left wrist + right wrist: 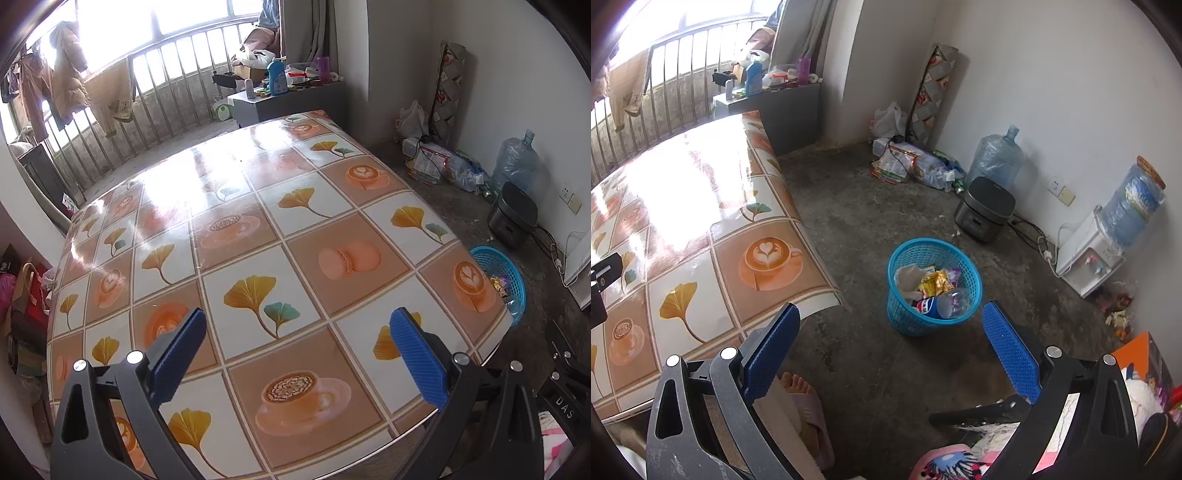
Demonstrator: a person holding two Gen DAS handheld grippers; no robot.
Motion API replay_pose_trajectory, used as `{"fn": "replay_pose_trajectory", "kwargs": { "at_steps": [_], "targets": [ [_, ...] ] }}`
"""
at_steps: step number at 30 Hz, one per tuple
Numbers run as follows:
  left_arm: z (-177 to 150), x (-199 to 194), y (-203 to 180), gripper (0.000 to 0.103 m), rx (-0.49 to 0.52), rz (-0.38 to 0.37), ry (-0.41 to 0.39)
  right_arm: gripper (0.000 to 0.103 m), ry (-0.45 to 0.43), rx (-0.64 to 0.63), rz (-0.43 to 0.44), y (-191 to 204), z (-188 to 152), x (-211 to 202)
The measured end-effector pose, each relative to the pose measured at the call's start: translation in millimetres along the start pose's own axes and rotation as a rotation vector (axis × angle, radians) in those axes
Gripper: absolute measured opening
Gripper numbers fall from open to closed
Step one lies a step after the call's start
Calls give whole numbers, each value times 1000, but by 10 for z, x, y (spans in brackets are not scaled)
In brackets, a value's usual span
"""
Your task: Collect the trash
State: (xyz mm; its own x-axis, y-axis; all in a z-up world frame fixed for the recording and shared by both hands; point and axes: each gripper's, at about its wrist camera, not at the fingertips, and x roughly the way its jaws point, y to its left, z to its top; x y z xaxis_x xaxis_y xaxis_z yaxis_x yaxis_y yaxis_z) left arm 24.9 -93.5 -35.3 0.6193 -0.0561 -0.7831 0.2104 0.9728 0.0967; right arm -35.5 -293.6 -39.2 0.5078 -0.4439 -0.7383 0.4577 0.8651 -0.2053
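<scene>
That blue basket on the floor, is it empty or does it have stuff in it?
Partly filled. The blue basket stands upright and holds a yellow wrapper, a clear plastic bottle and crumpled paper.

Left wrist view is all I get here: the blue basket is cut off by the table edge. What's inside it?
Observer: The blue basket holds a yellow wrapper and a clear plastic bottle.
Operator: Is the right gripper carrying anything?
Observer: No, the right gripper is open and empty, above the floor.
Operator: Anything beneath it?
Observer: A foot in a pink slipper, beside the table.
</scene>
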Motion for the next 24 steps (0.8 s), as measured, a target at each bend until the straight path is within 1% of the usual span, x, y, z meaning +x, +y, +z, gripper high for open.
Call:
{"fn": "replay_pose_trajectory", "kwargs": {
  "at_steps": [24],
  "targets": [
    [57,-6,-30,97,11,0,-10,95,-7,17,2,-32,-5,-26]
  ]
}}
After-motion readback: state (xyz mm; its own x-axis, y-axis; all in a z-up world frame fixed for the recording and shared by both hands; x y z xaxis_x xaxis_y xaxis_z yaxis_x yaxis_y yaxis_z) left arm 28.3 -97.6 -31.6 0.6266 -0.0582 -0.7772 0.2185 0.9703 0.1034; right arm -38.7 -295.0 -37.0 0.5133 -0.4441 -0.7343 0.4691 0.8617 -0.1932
